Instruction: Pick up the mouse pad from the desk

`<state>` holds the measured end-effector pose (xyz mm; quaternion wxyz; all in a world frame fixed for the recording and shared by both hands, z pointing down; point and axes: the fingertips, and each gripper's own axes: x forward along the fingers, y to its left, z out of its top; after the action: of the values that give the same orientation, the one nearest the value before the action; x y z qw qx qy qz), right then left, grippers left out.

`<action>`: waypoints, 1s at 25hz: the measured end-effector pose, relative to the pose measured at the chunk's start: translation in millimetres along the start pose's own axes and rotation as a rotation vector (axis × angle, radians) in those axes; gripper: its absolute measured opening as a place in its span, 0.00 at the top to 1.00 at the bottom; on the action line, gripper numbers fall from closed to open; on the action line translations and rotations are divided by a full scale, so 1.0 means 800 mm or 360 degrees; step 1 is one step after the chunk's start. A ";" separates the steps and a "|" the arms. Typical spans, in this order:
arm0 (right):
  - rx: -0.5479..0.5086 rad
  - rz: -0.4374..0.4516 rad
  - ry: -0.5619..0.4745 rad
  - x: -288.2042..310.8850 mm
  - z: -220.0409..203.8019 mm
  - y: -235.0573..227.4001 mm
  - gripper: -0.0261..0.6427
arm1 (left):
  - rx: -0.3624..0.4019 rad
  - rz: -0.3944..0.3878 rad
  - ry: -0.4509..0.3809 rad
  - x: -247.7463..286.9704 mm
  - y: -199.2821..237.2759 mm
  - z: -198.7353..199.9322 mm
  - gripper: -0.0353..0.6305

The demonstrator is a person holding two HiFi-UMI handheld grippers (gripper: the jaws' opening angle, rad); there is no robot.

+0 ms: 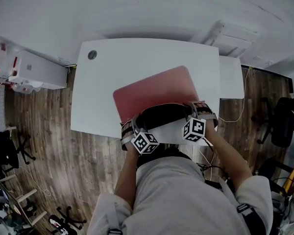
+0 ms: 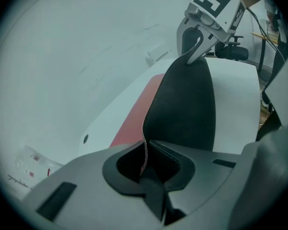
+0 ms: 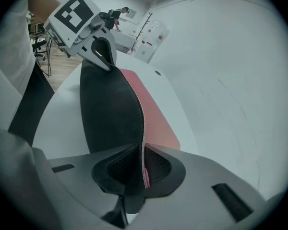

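I count one mouse pad [image 1: 157,94], a single sheet, red on one face and black on the other. There are two grippers: the left gripper [image 1: 130,127] and the right gripper [image 1: 198,106]. Each bears one marker cube [image 1: 145,142], two altogether. There is one white bench [image 1: 137,58], with one round hole [image 1: 92,55] in its top.

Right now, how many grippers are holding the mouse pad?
2. The left gripper grips the mouse pad at its near left corner; the right gripper, at its near right corner.
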<state>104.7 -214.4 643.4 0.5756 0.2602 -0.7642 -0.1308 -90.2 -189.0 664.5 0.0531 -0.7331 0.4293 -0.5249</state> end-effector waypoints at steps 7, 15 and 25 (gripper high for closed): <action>0.0039 -0.0012 0.0035 0.032 0.017 -0.043 0.86 | 0.0009 -0.0024 -0.0019 0.040 0.047 0.013 0.90; 0.0111 -0.0059 0.0044 0.059 0.039 -0.103 0.87 | 0.0001 -0.0044 -0.0028 0.081 0.102 0.031 0.90; 0.0253 -0.0226 -0.0040 0.050 0.086 -0.185 0.87 | -0.0085 0.0032 -0.0124 0.083 0.195 0.064 0.90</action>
<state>68.0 -365.9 581.3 0.5329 0.3567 -0.7589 -0.1134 -132.2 -351.2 607.5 0.0556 -0.7497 0.4481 -0.4838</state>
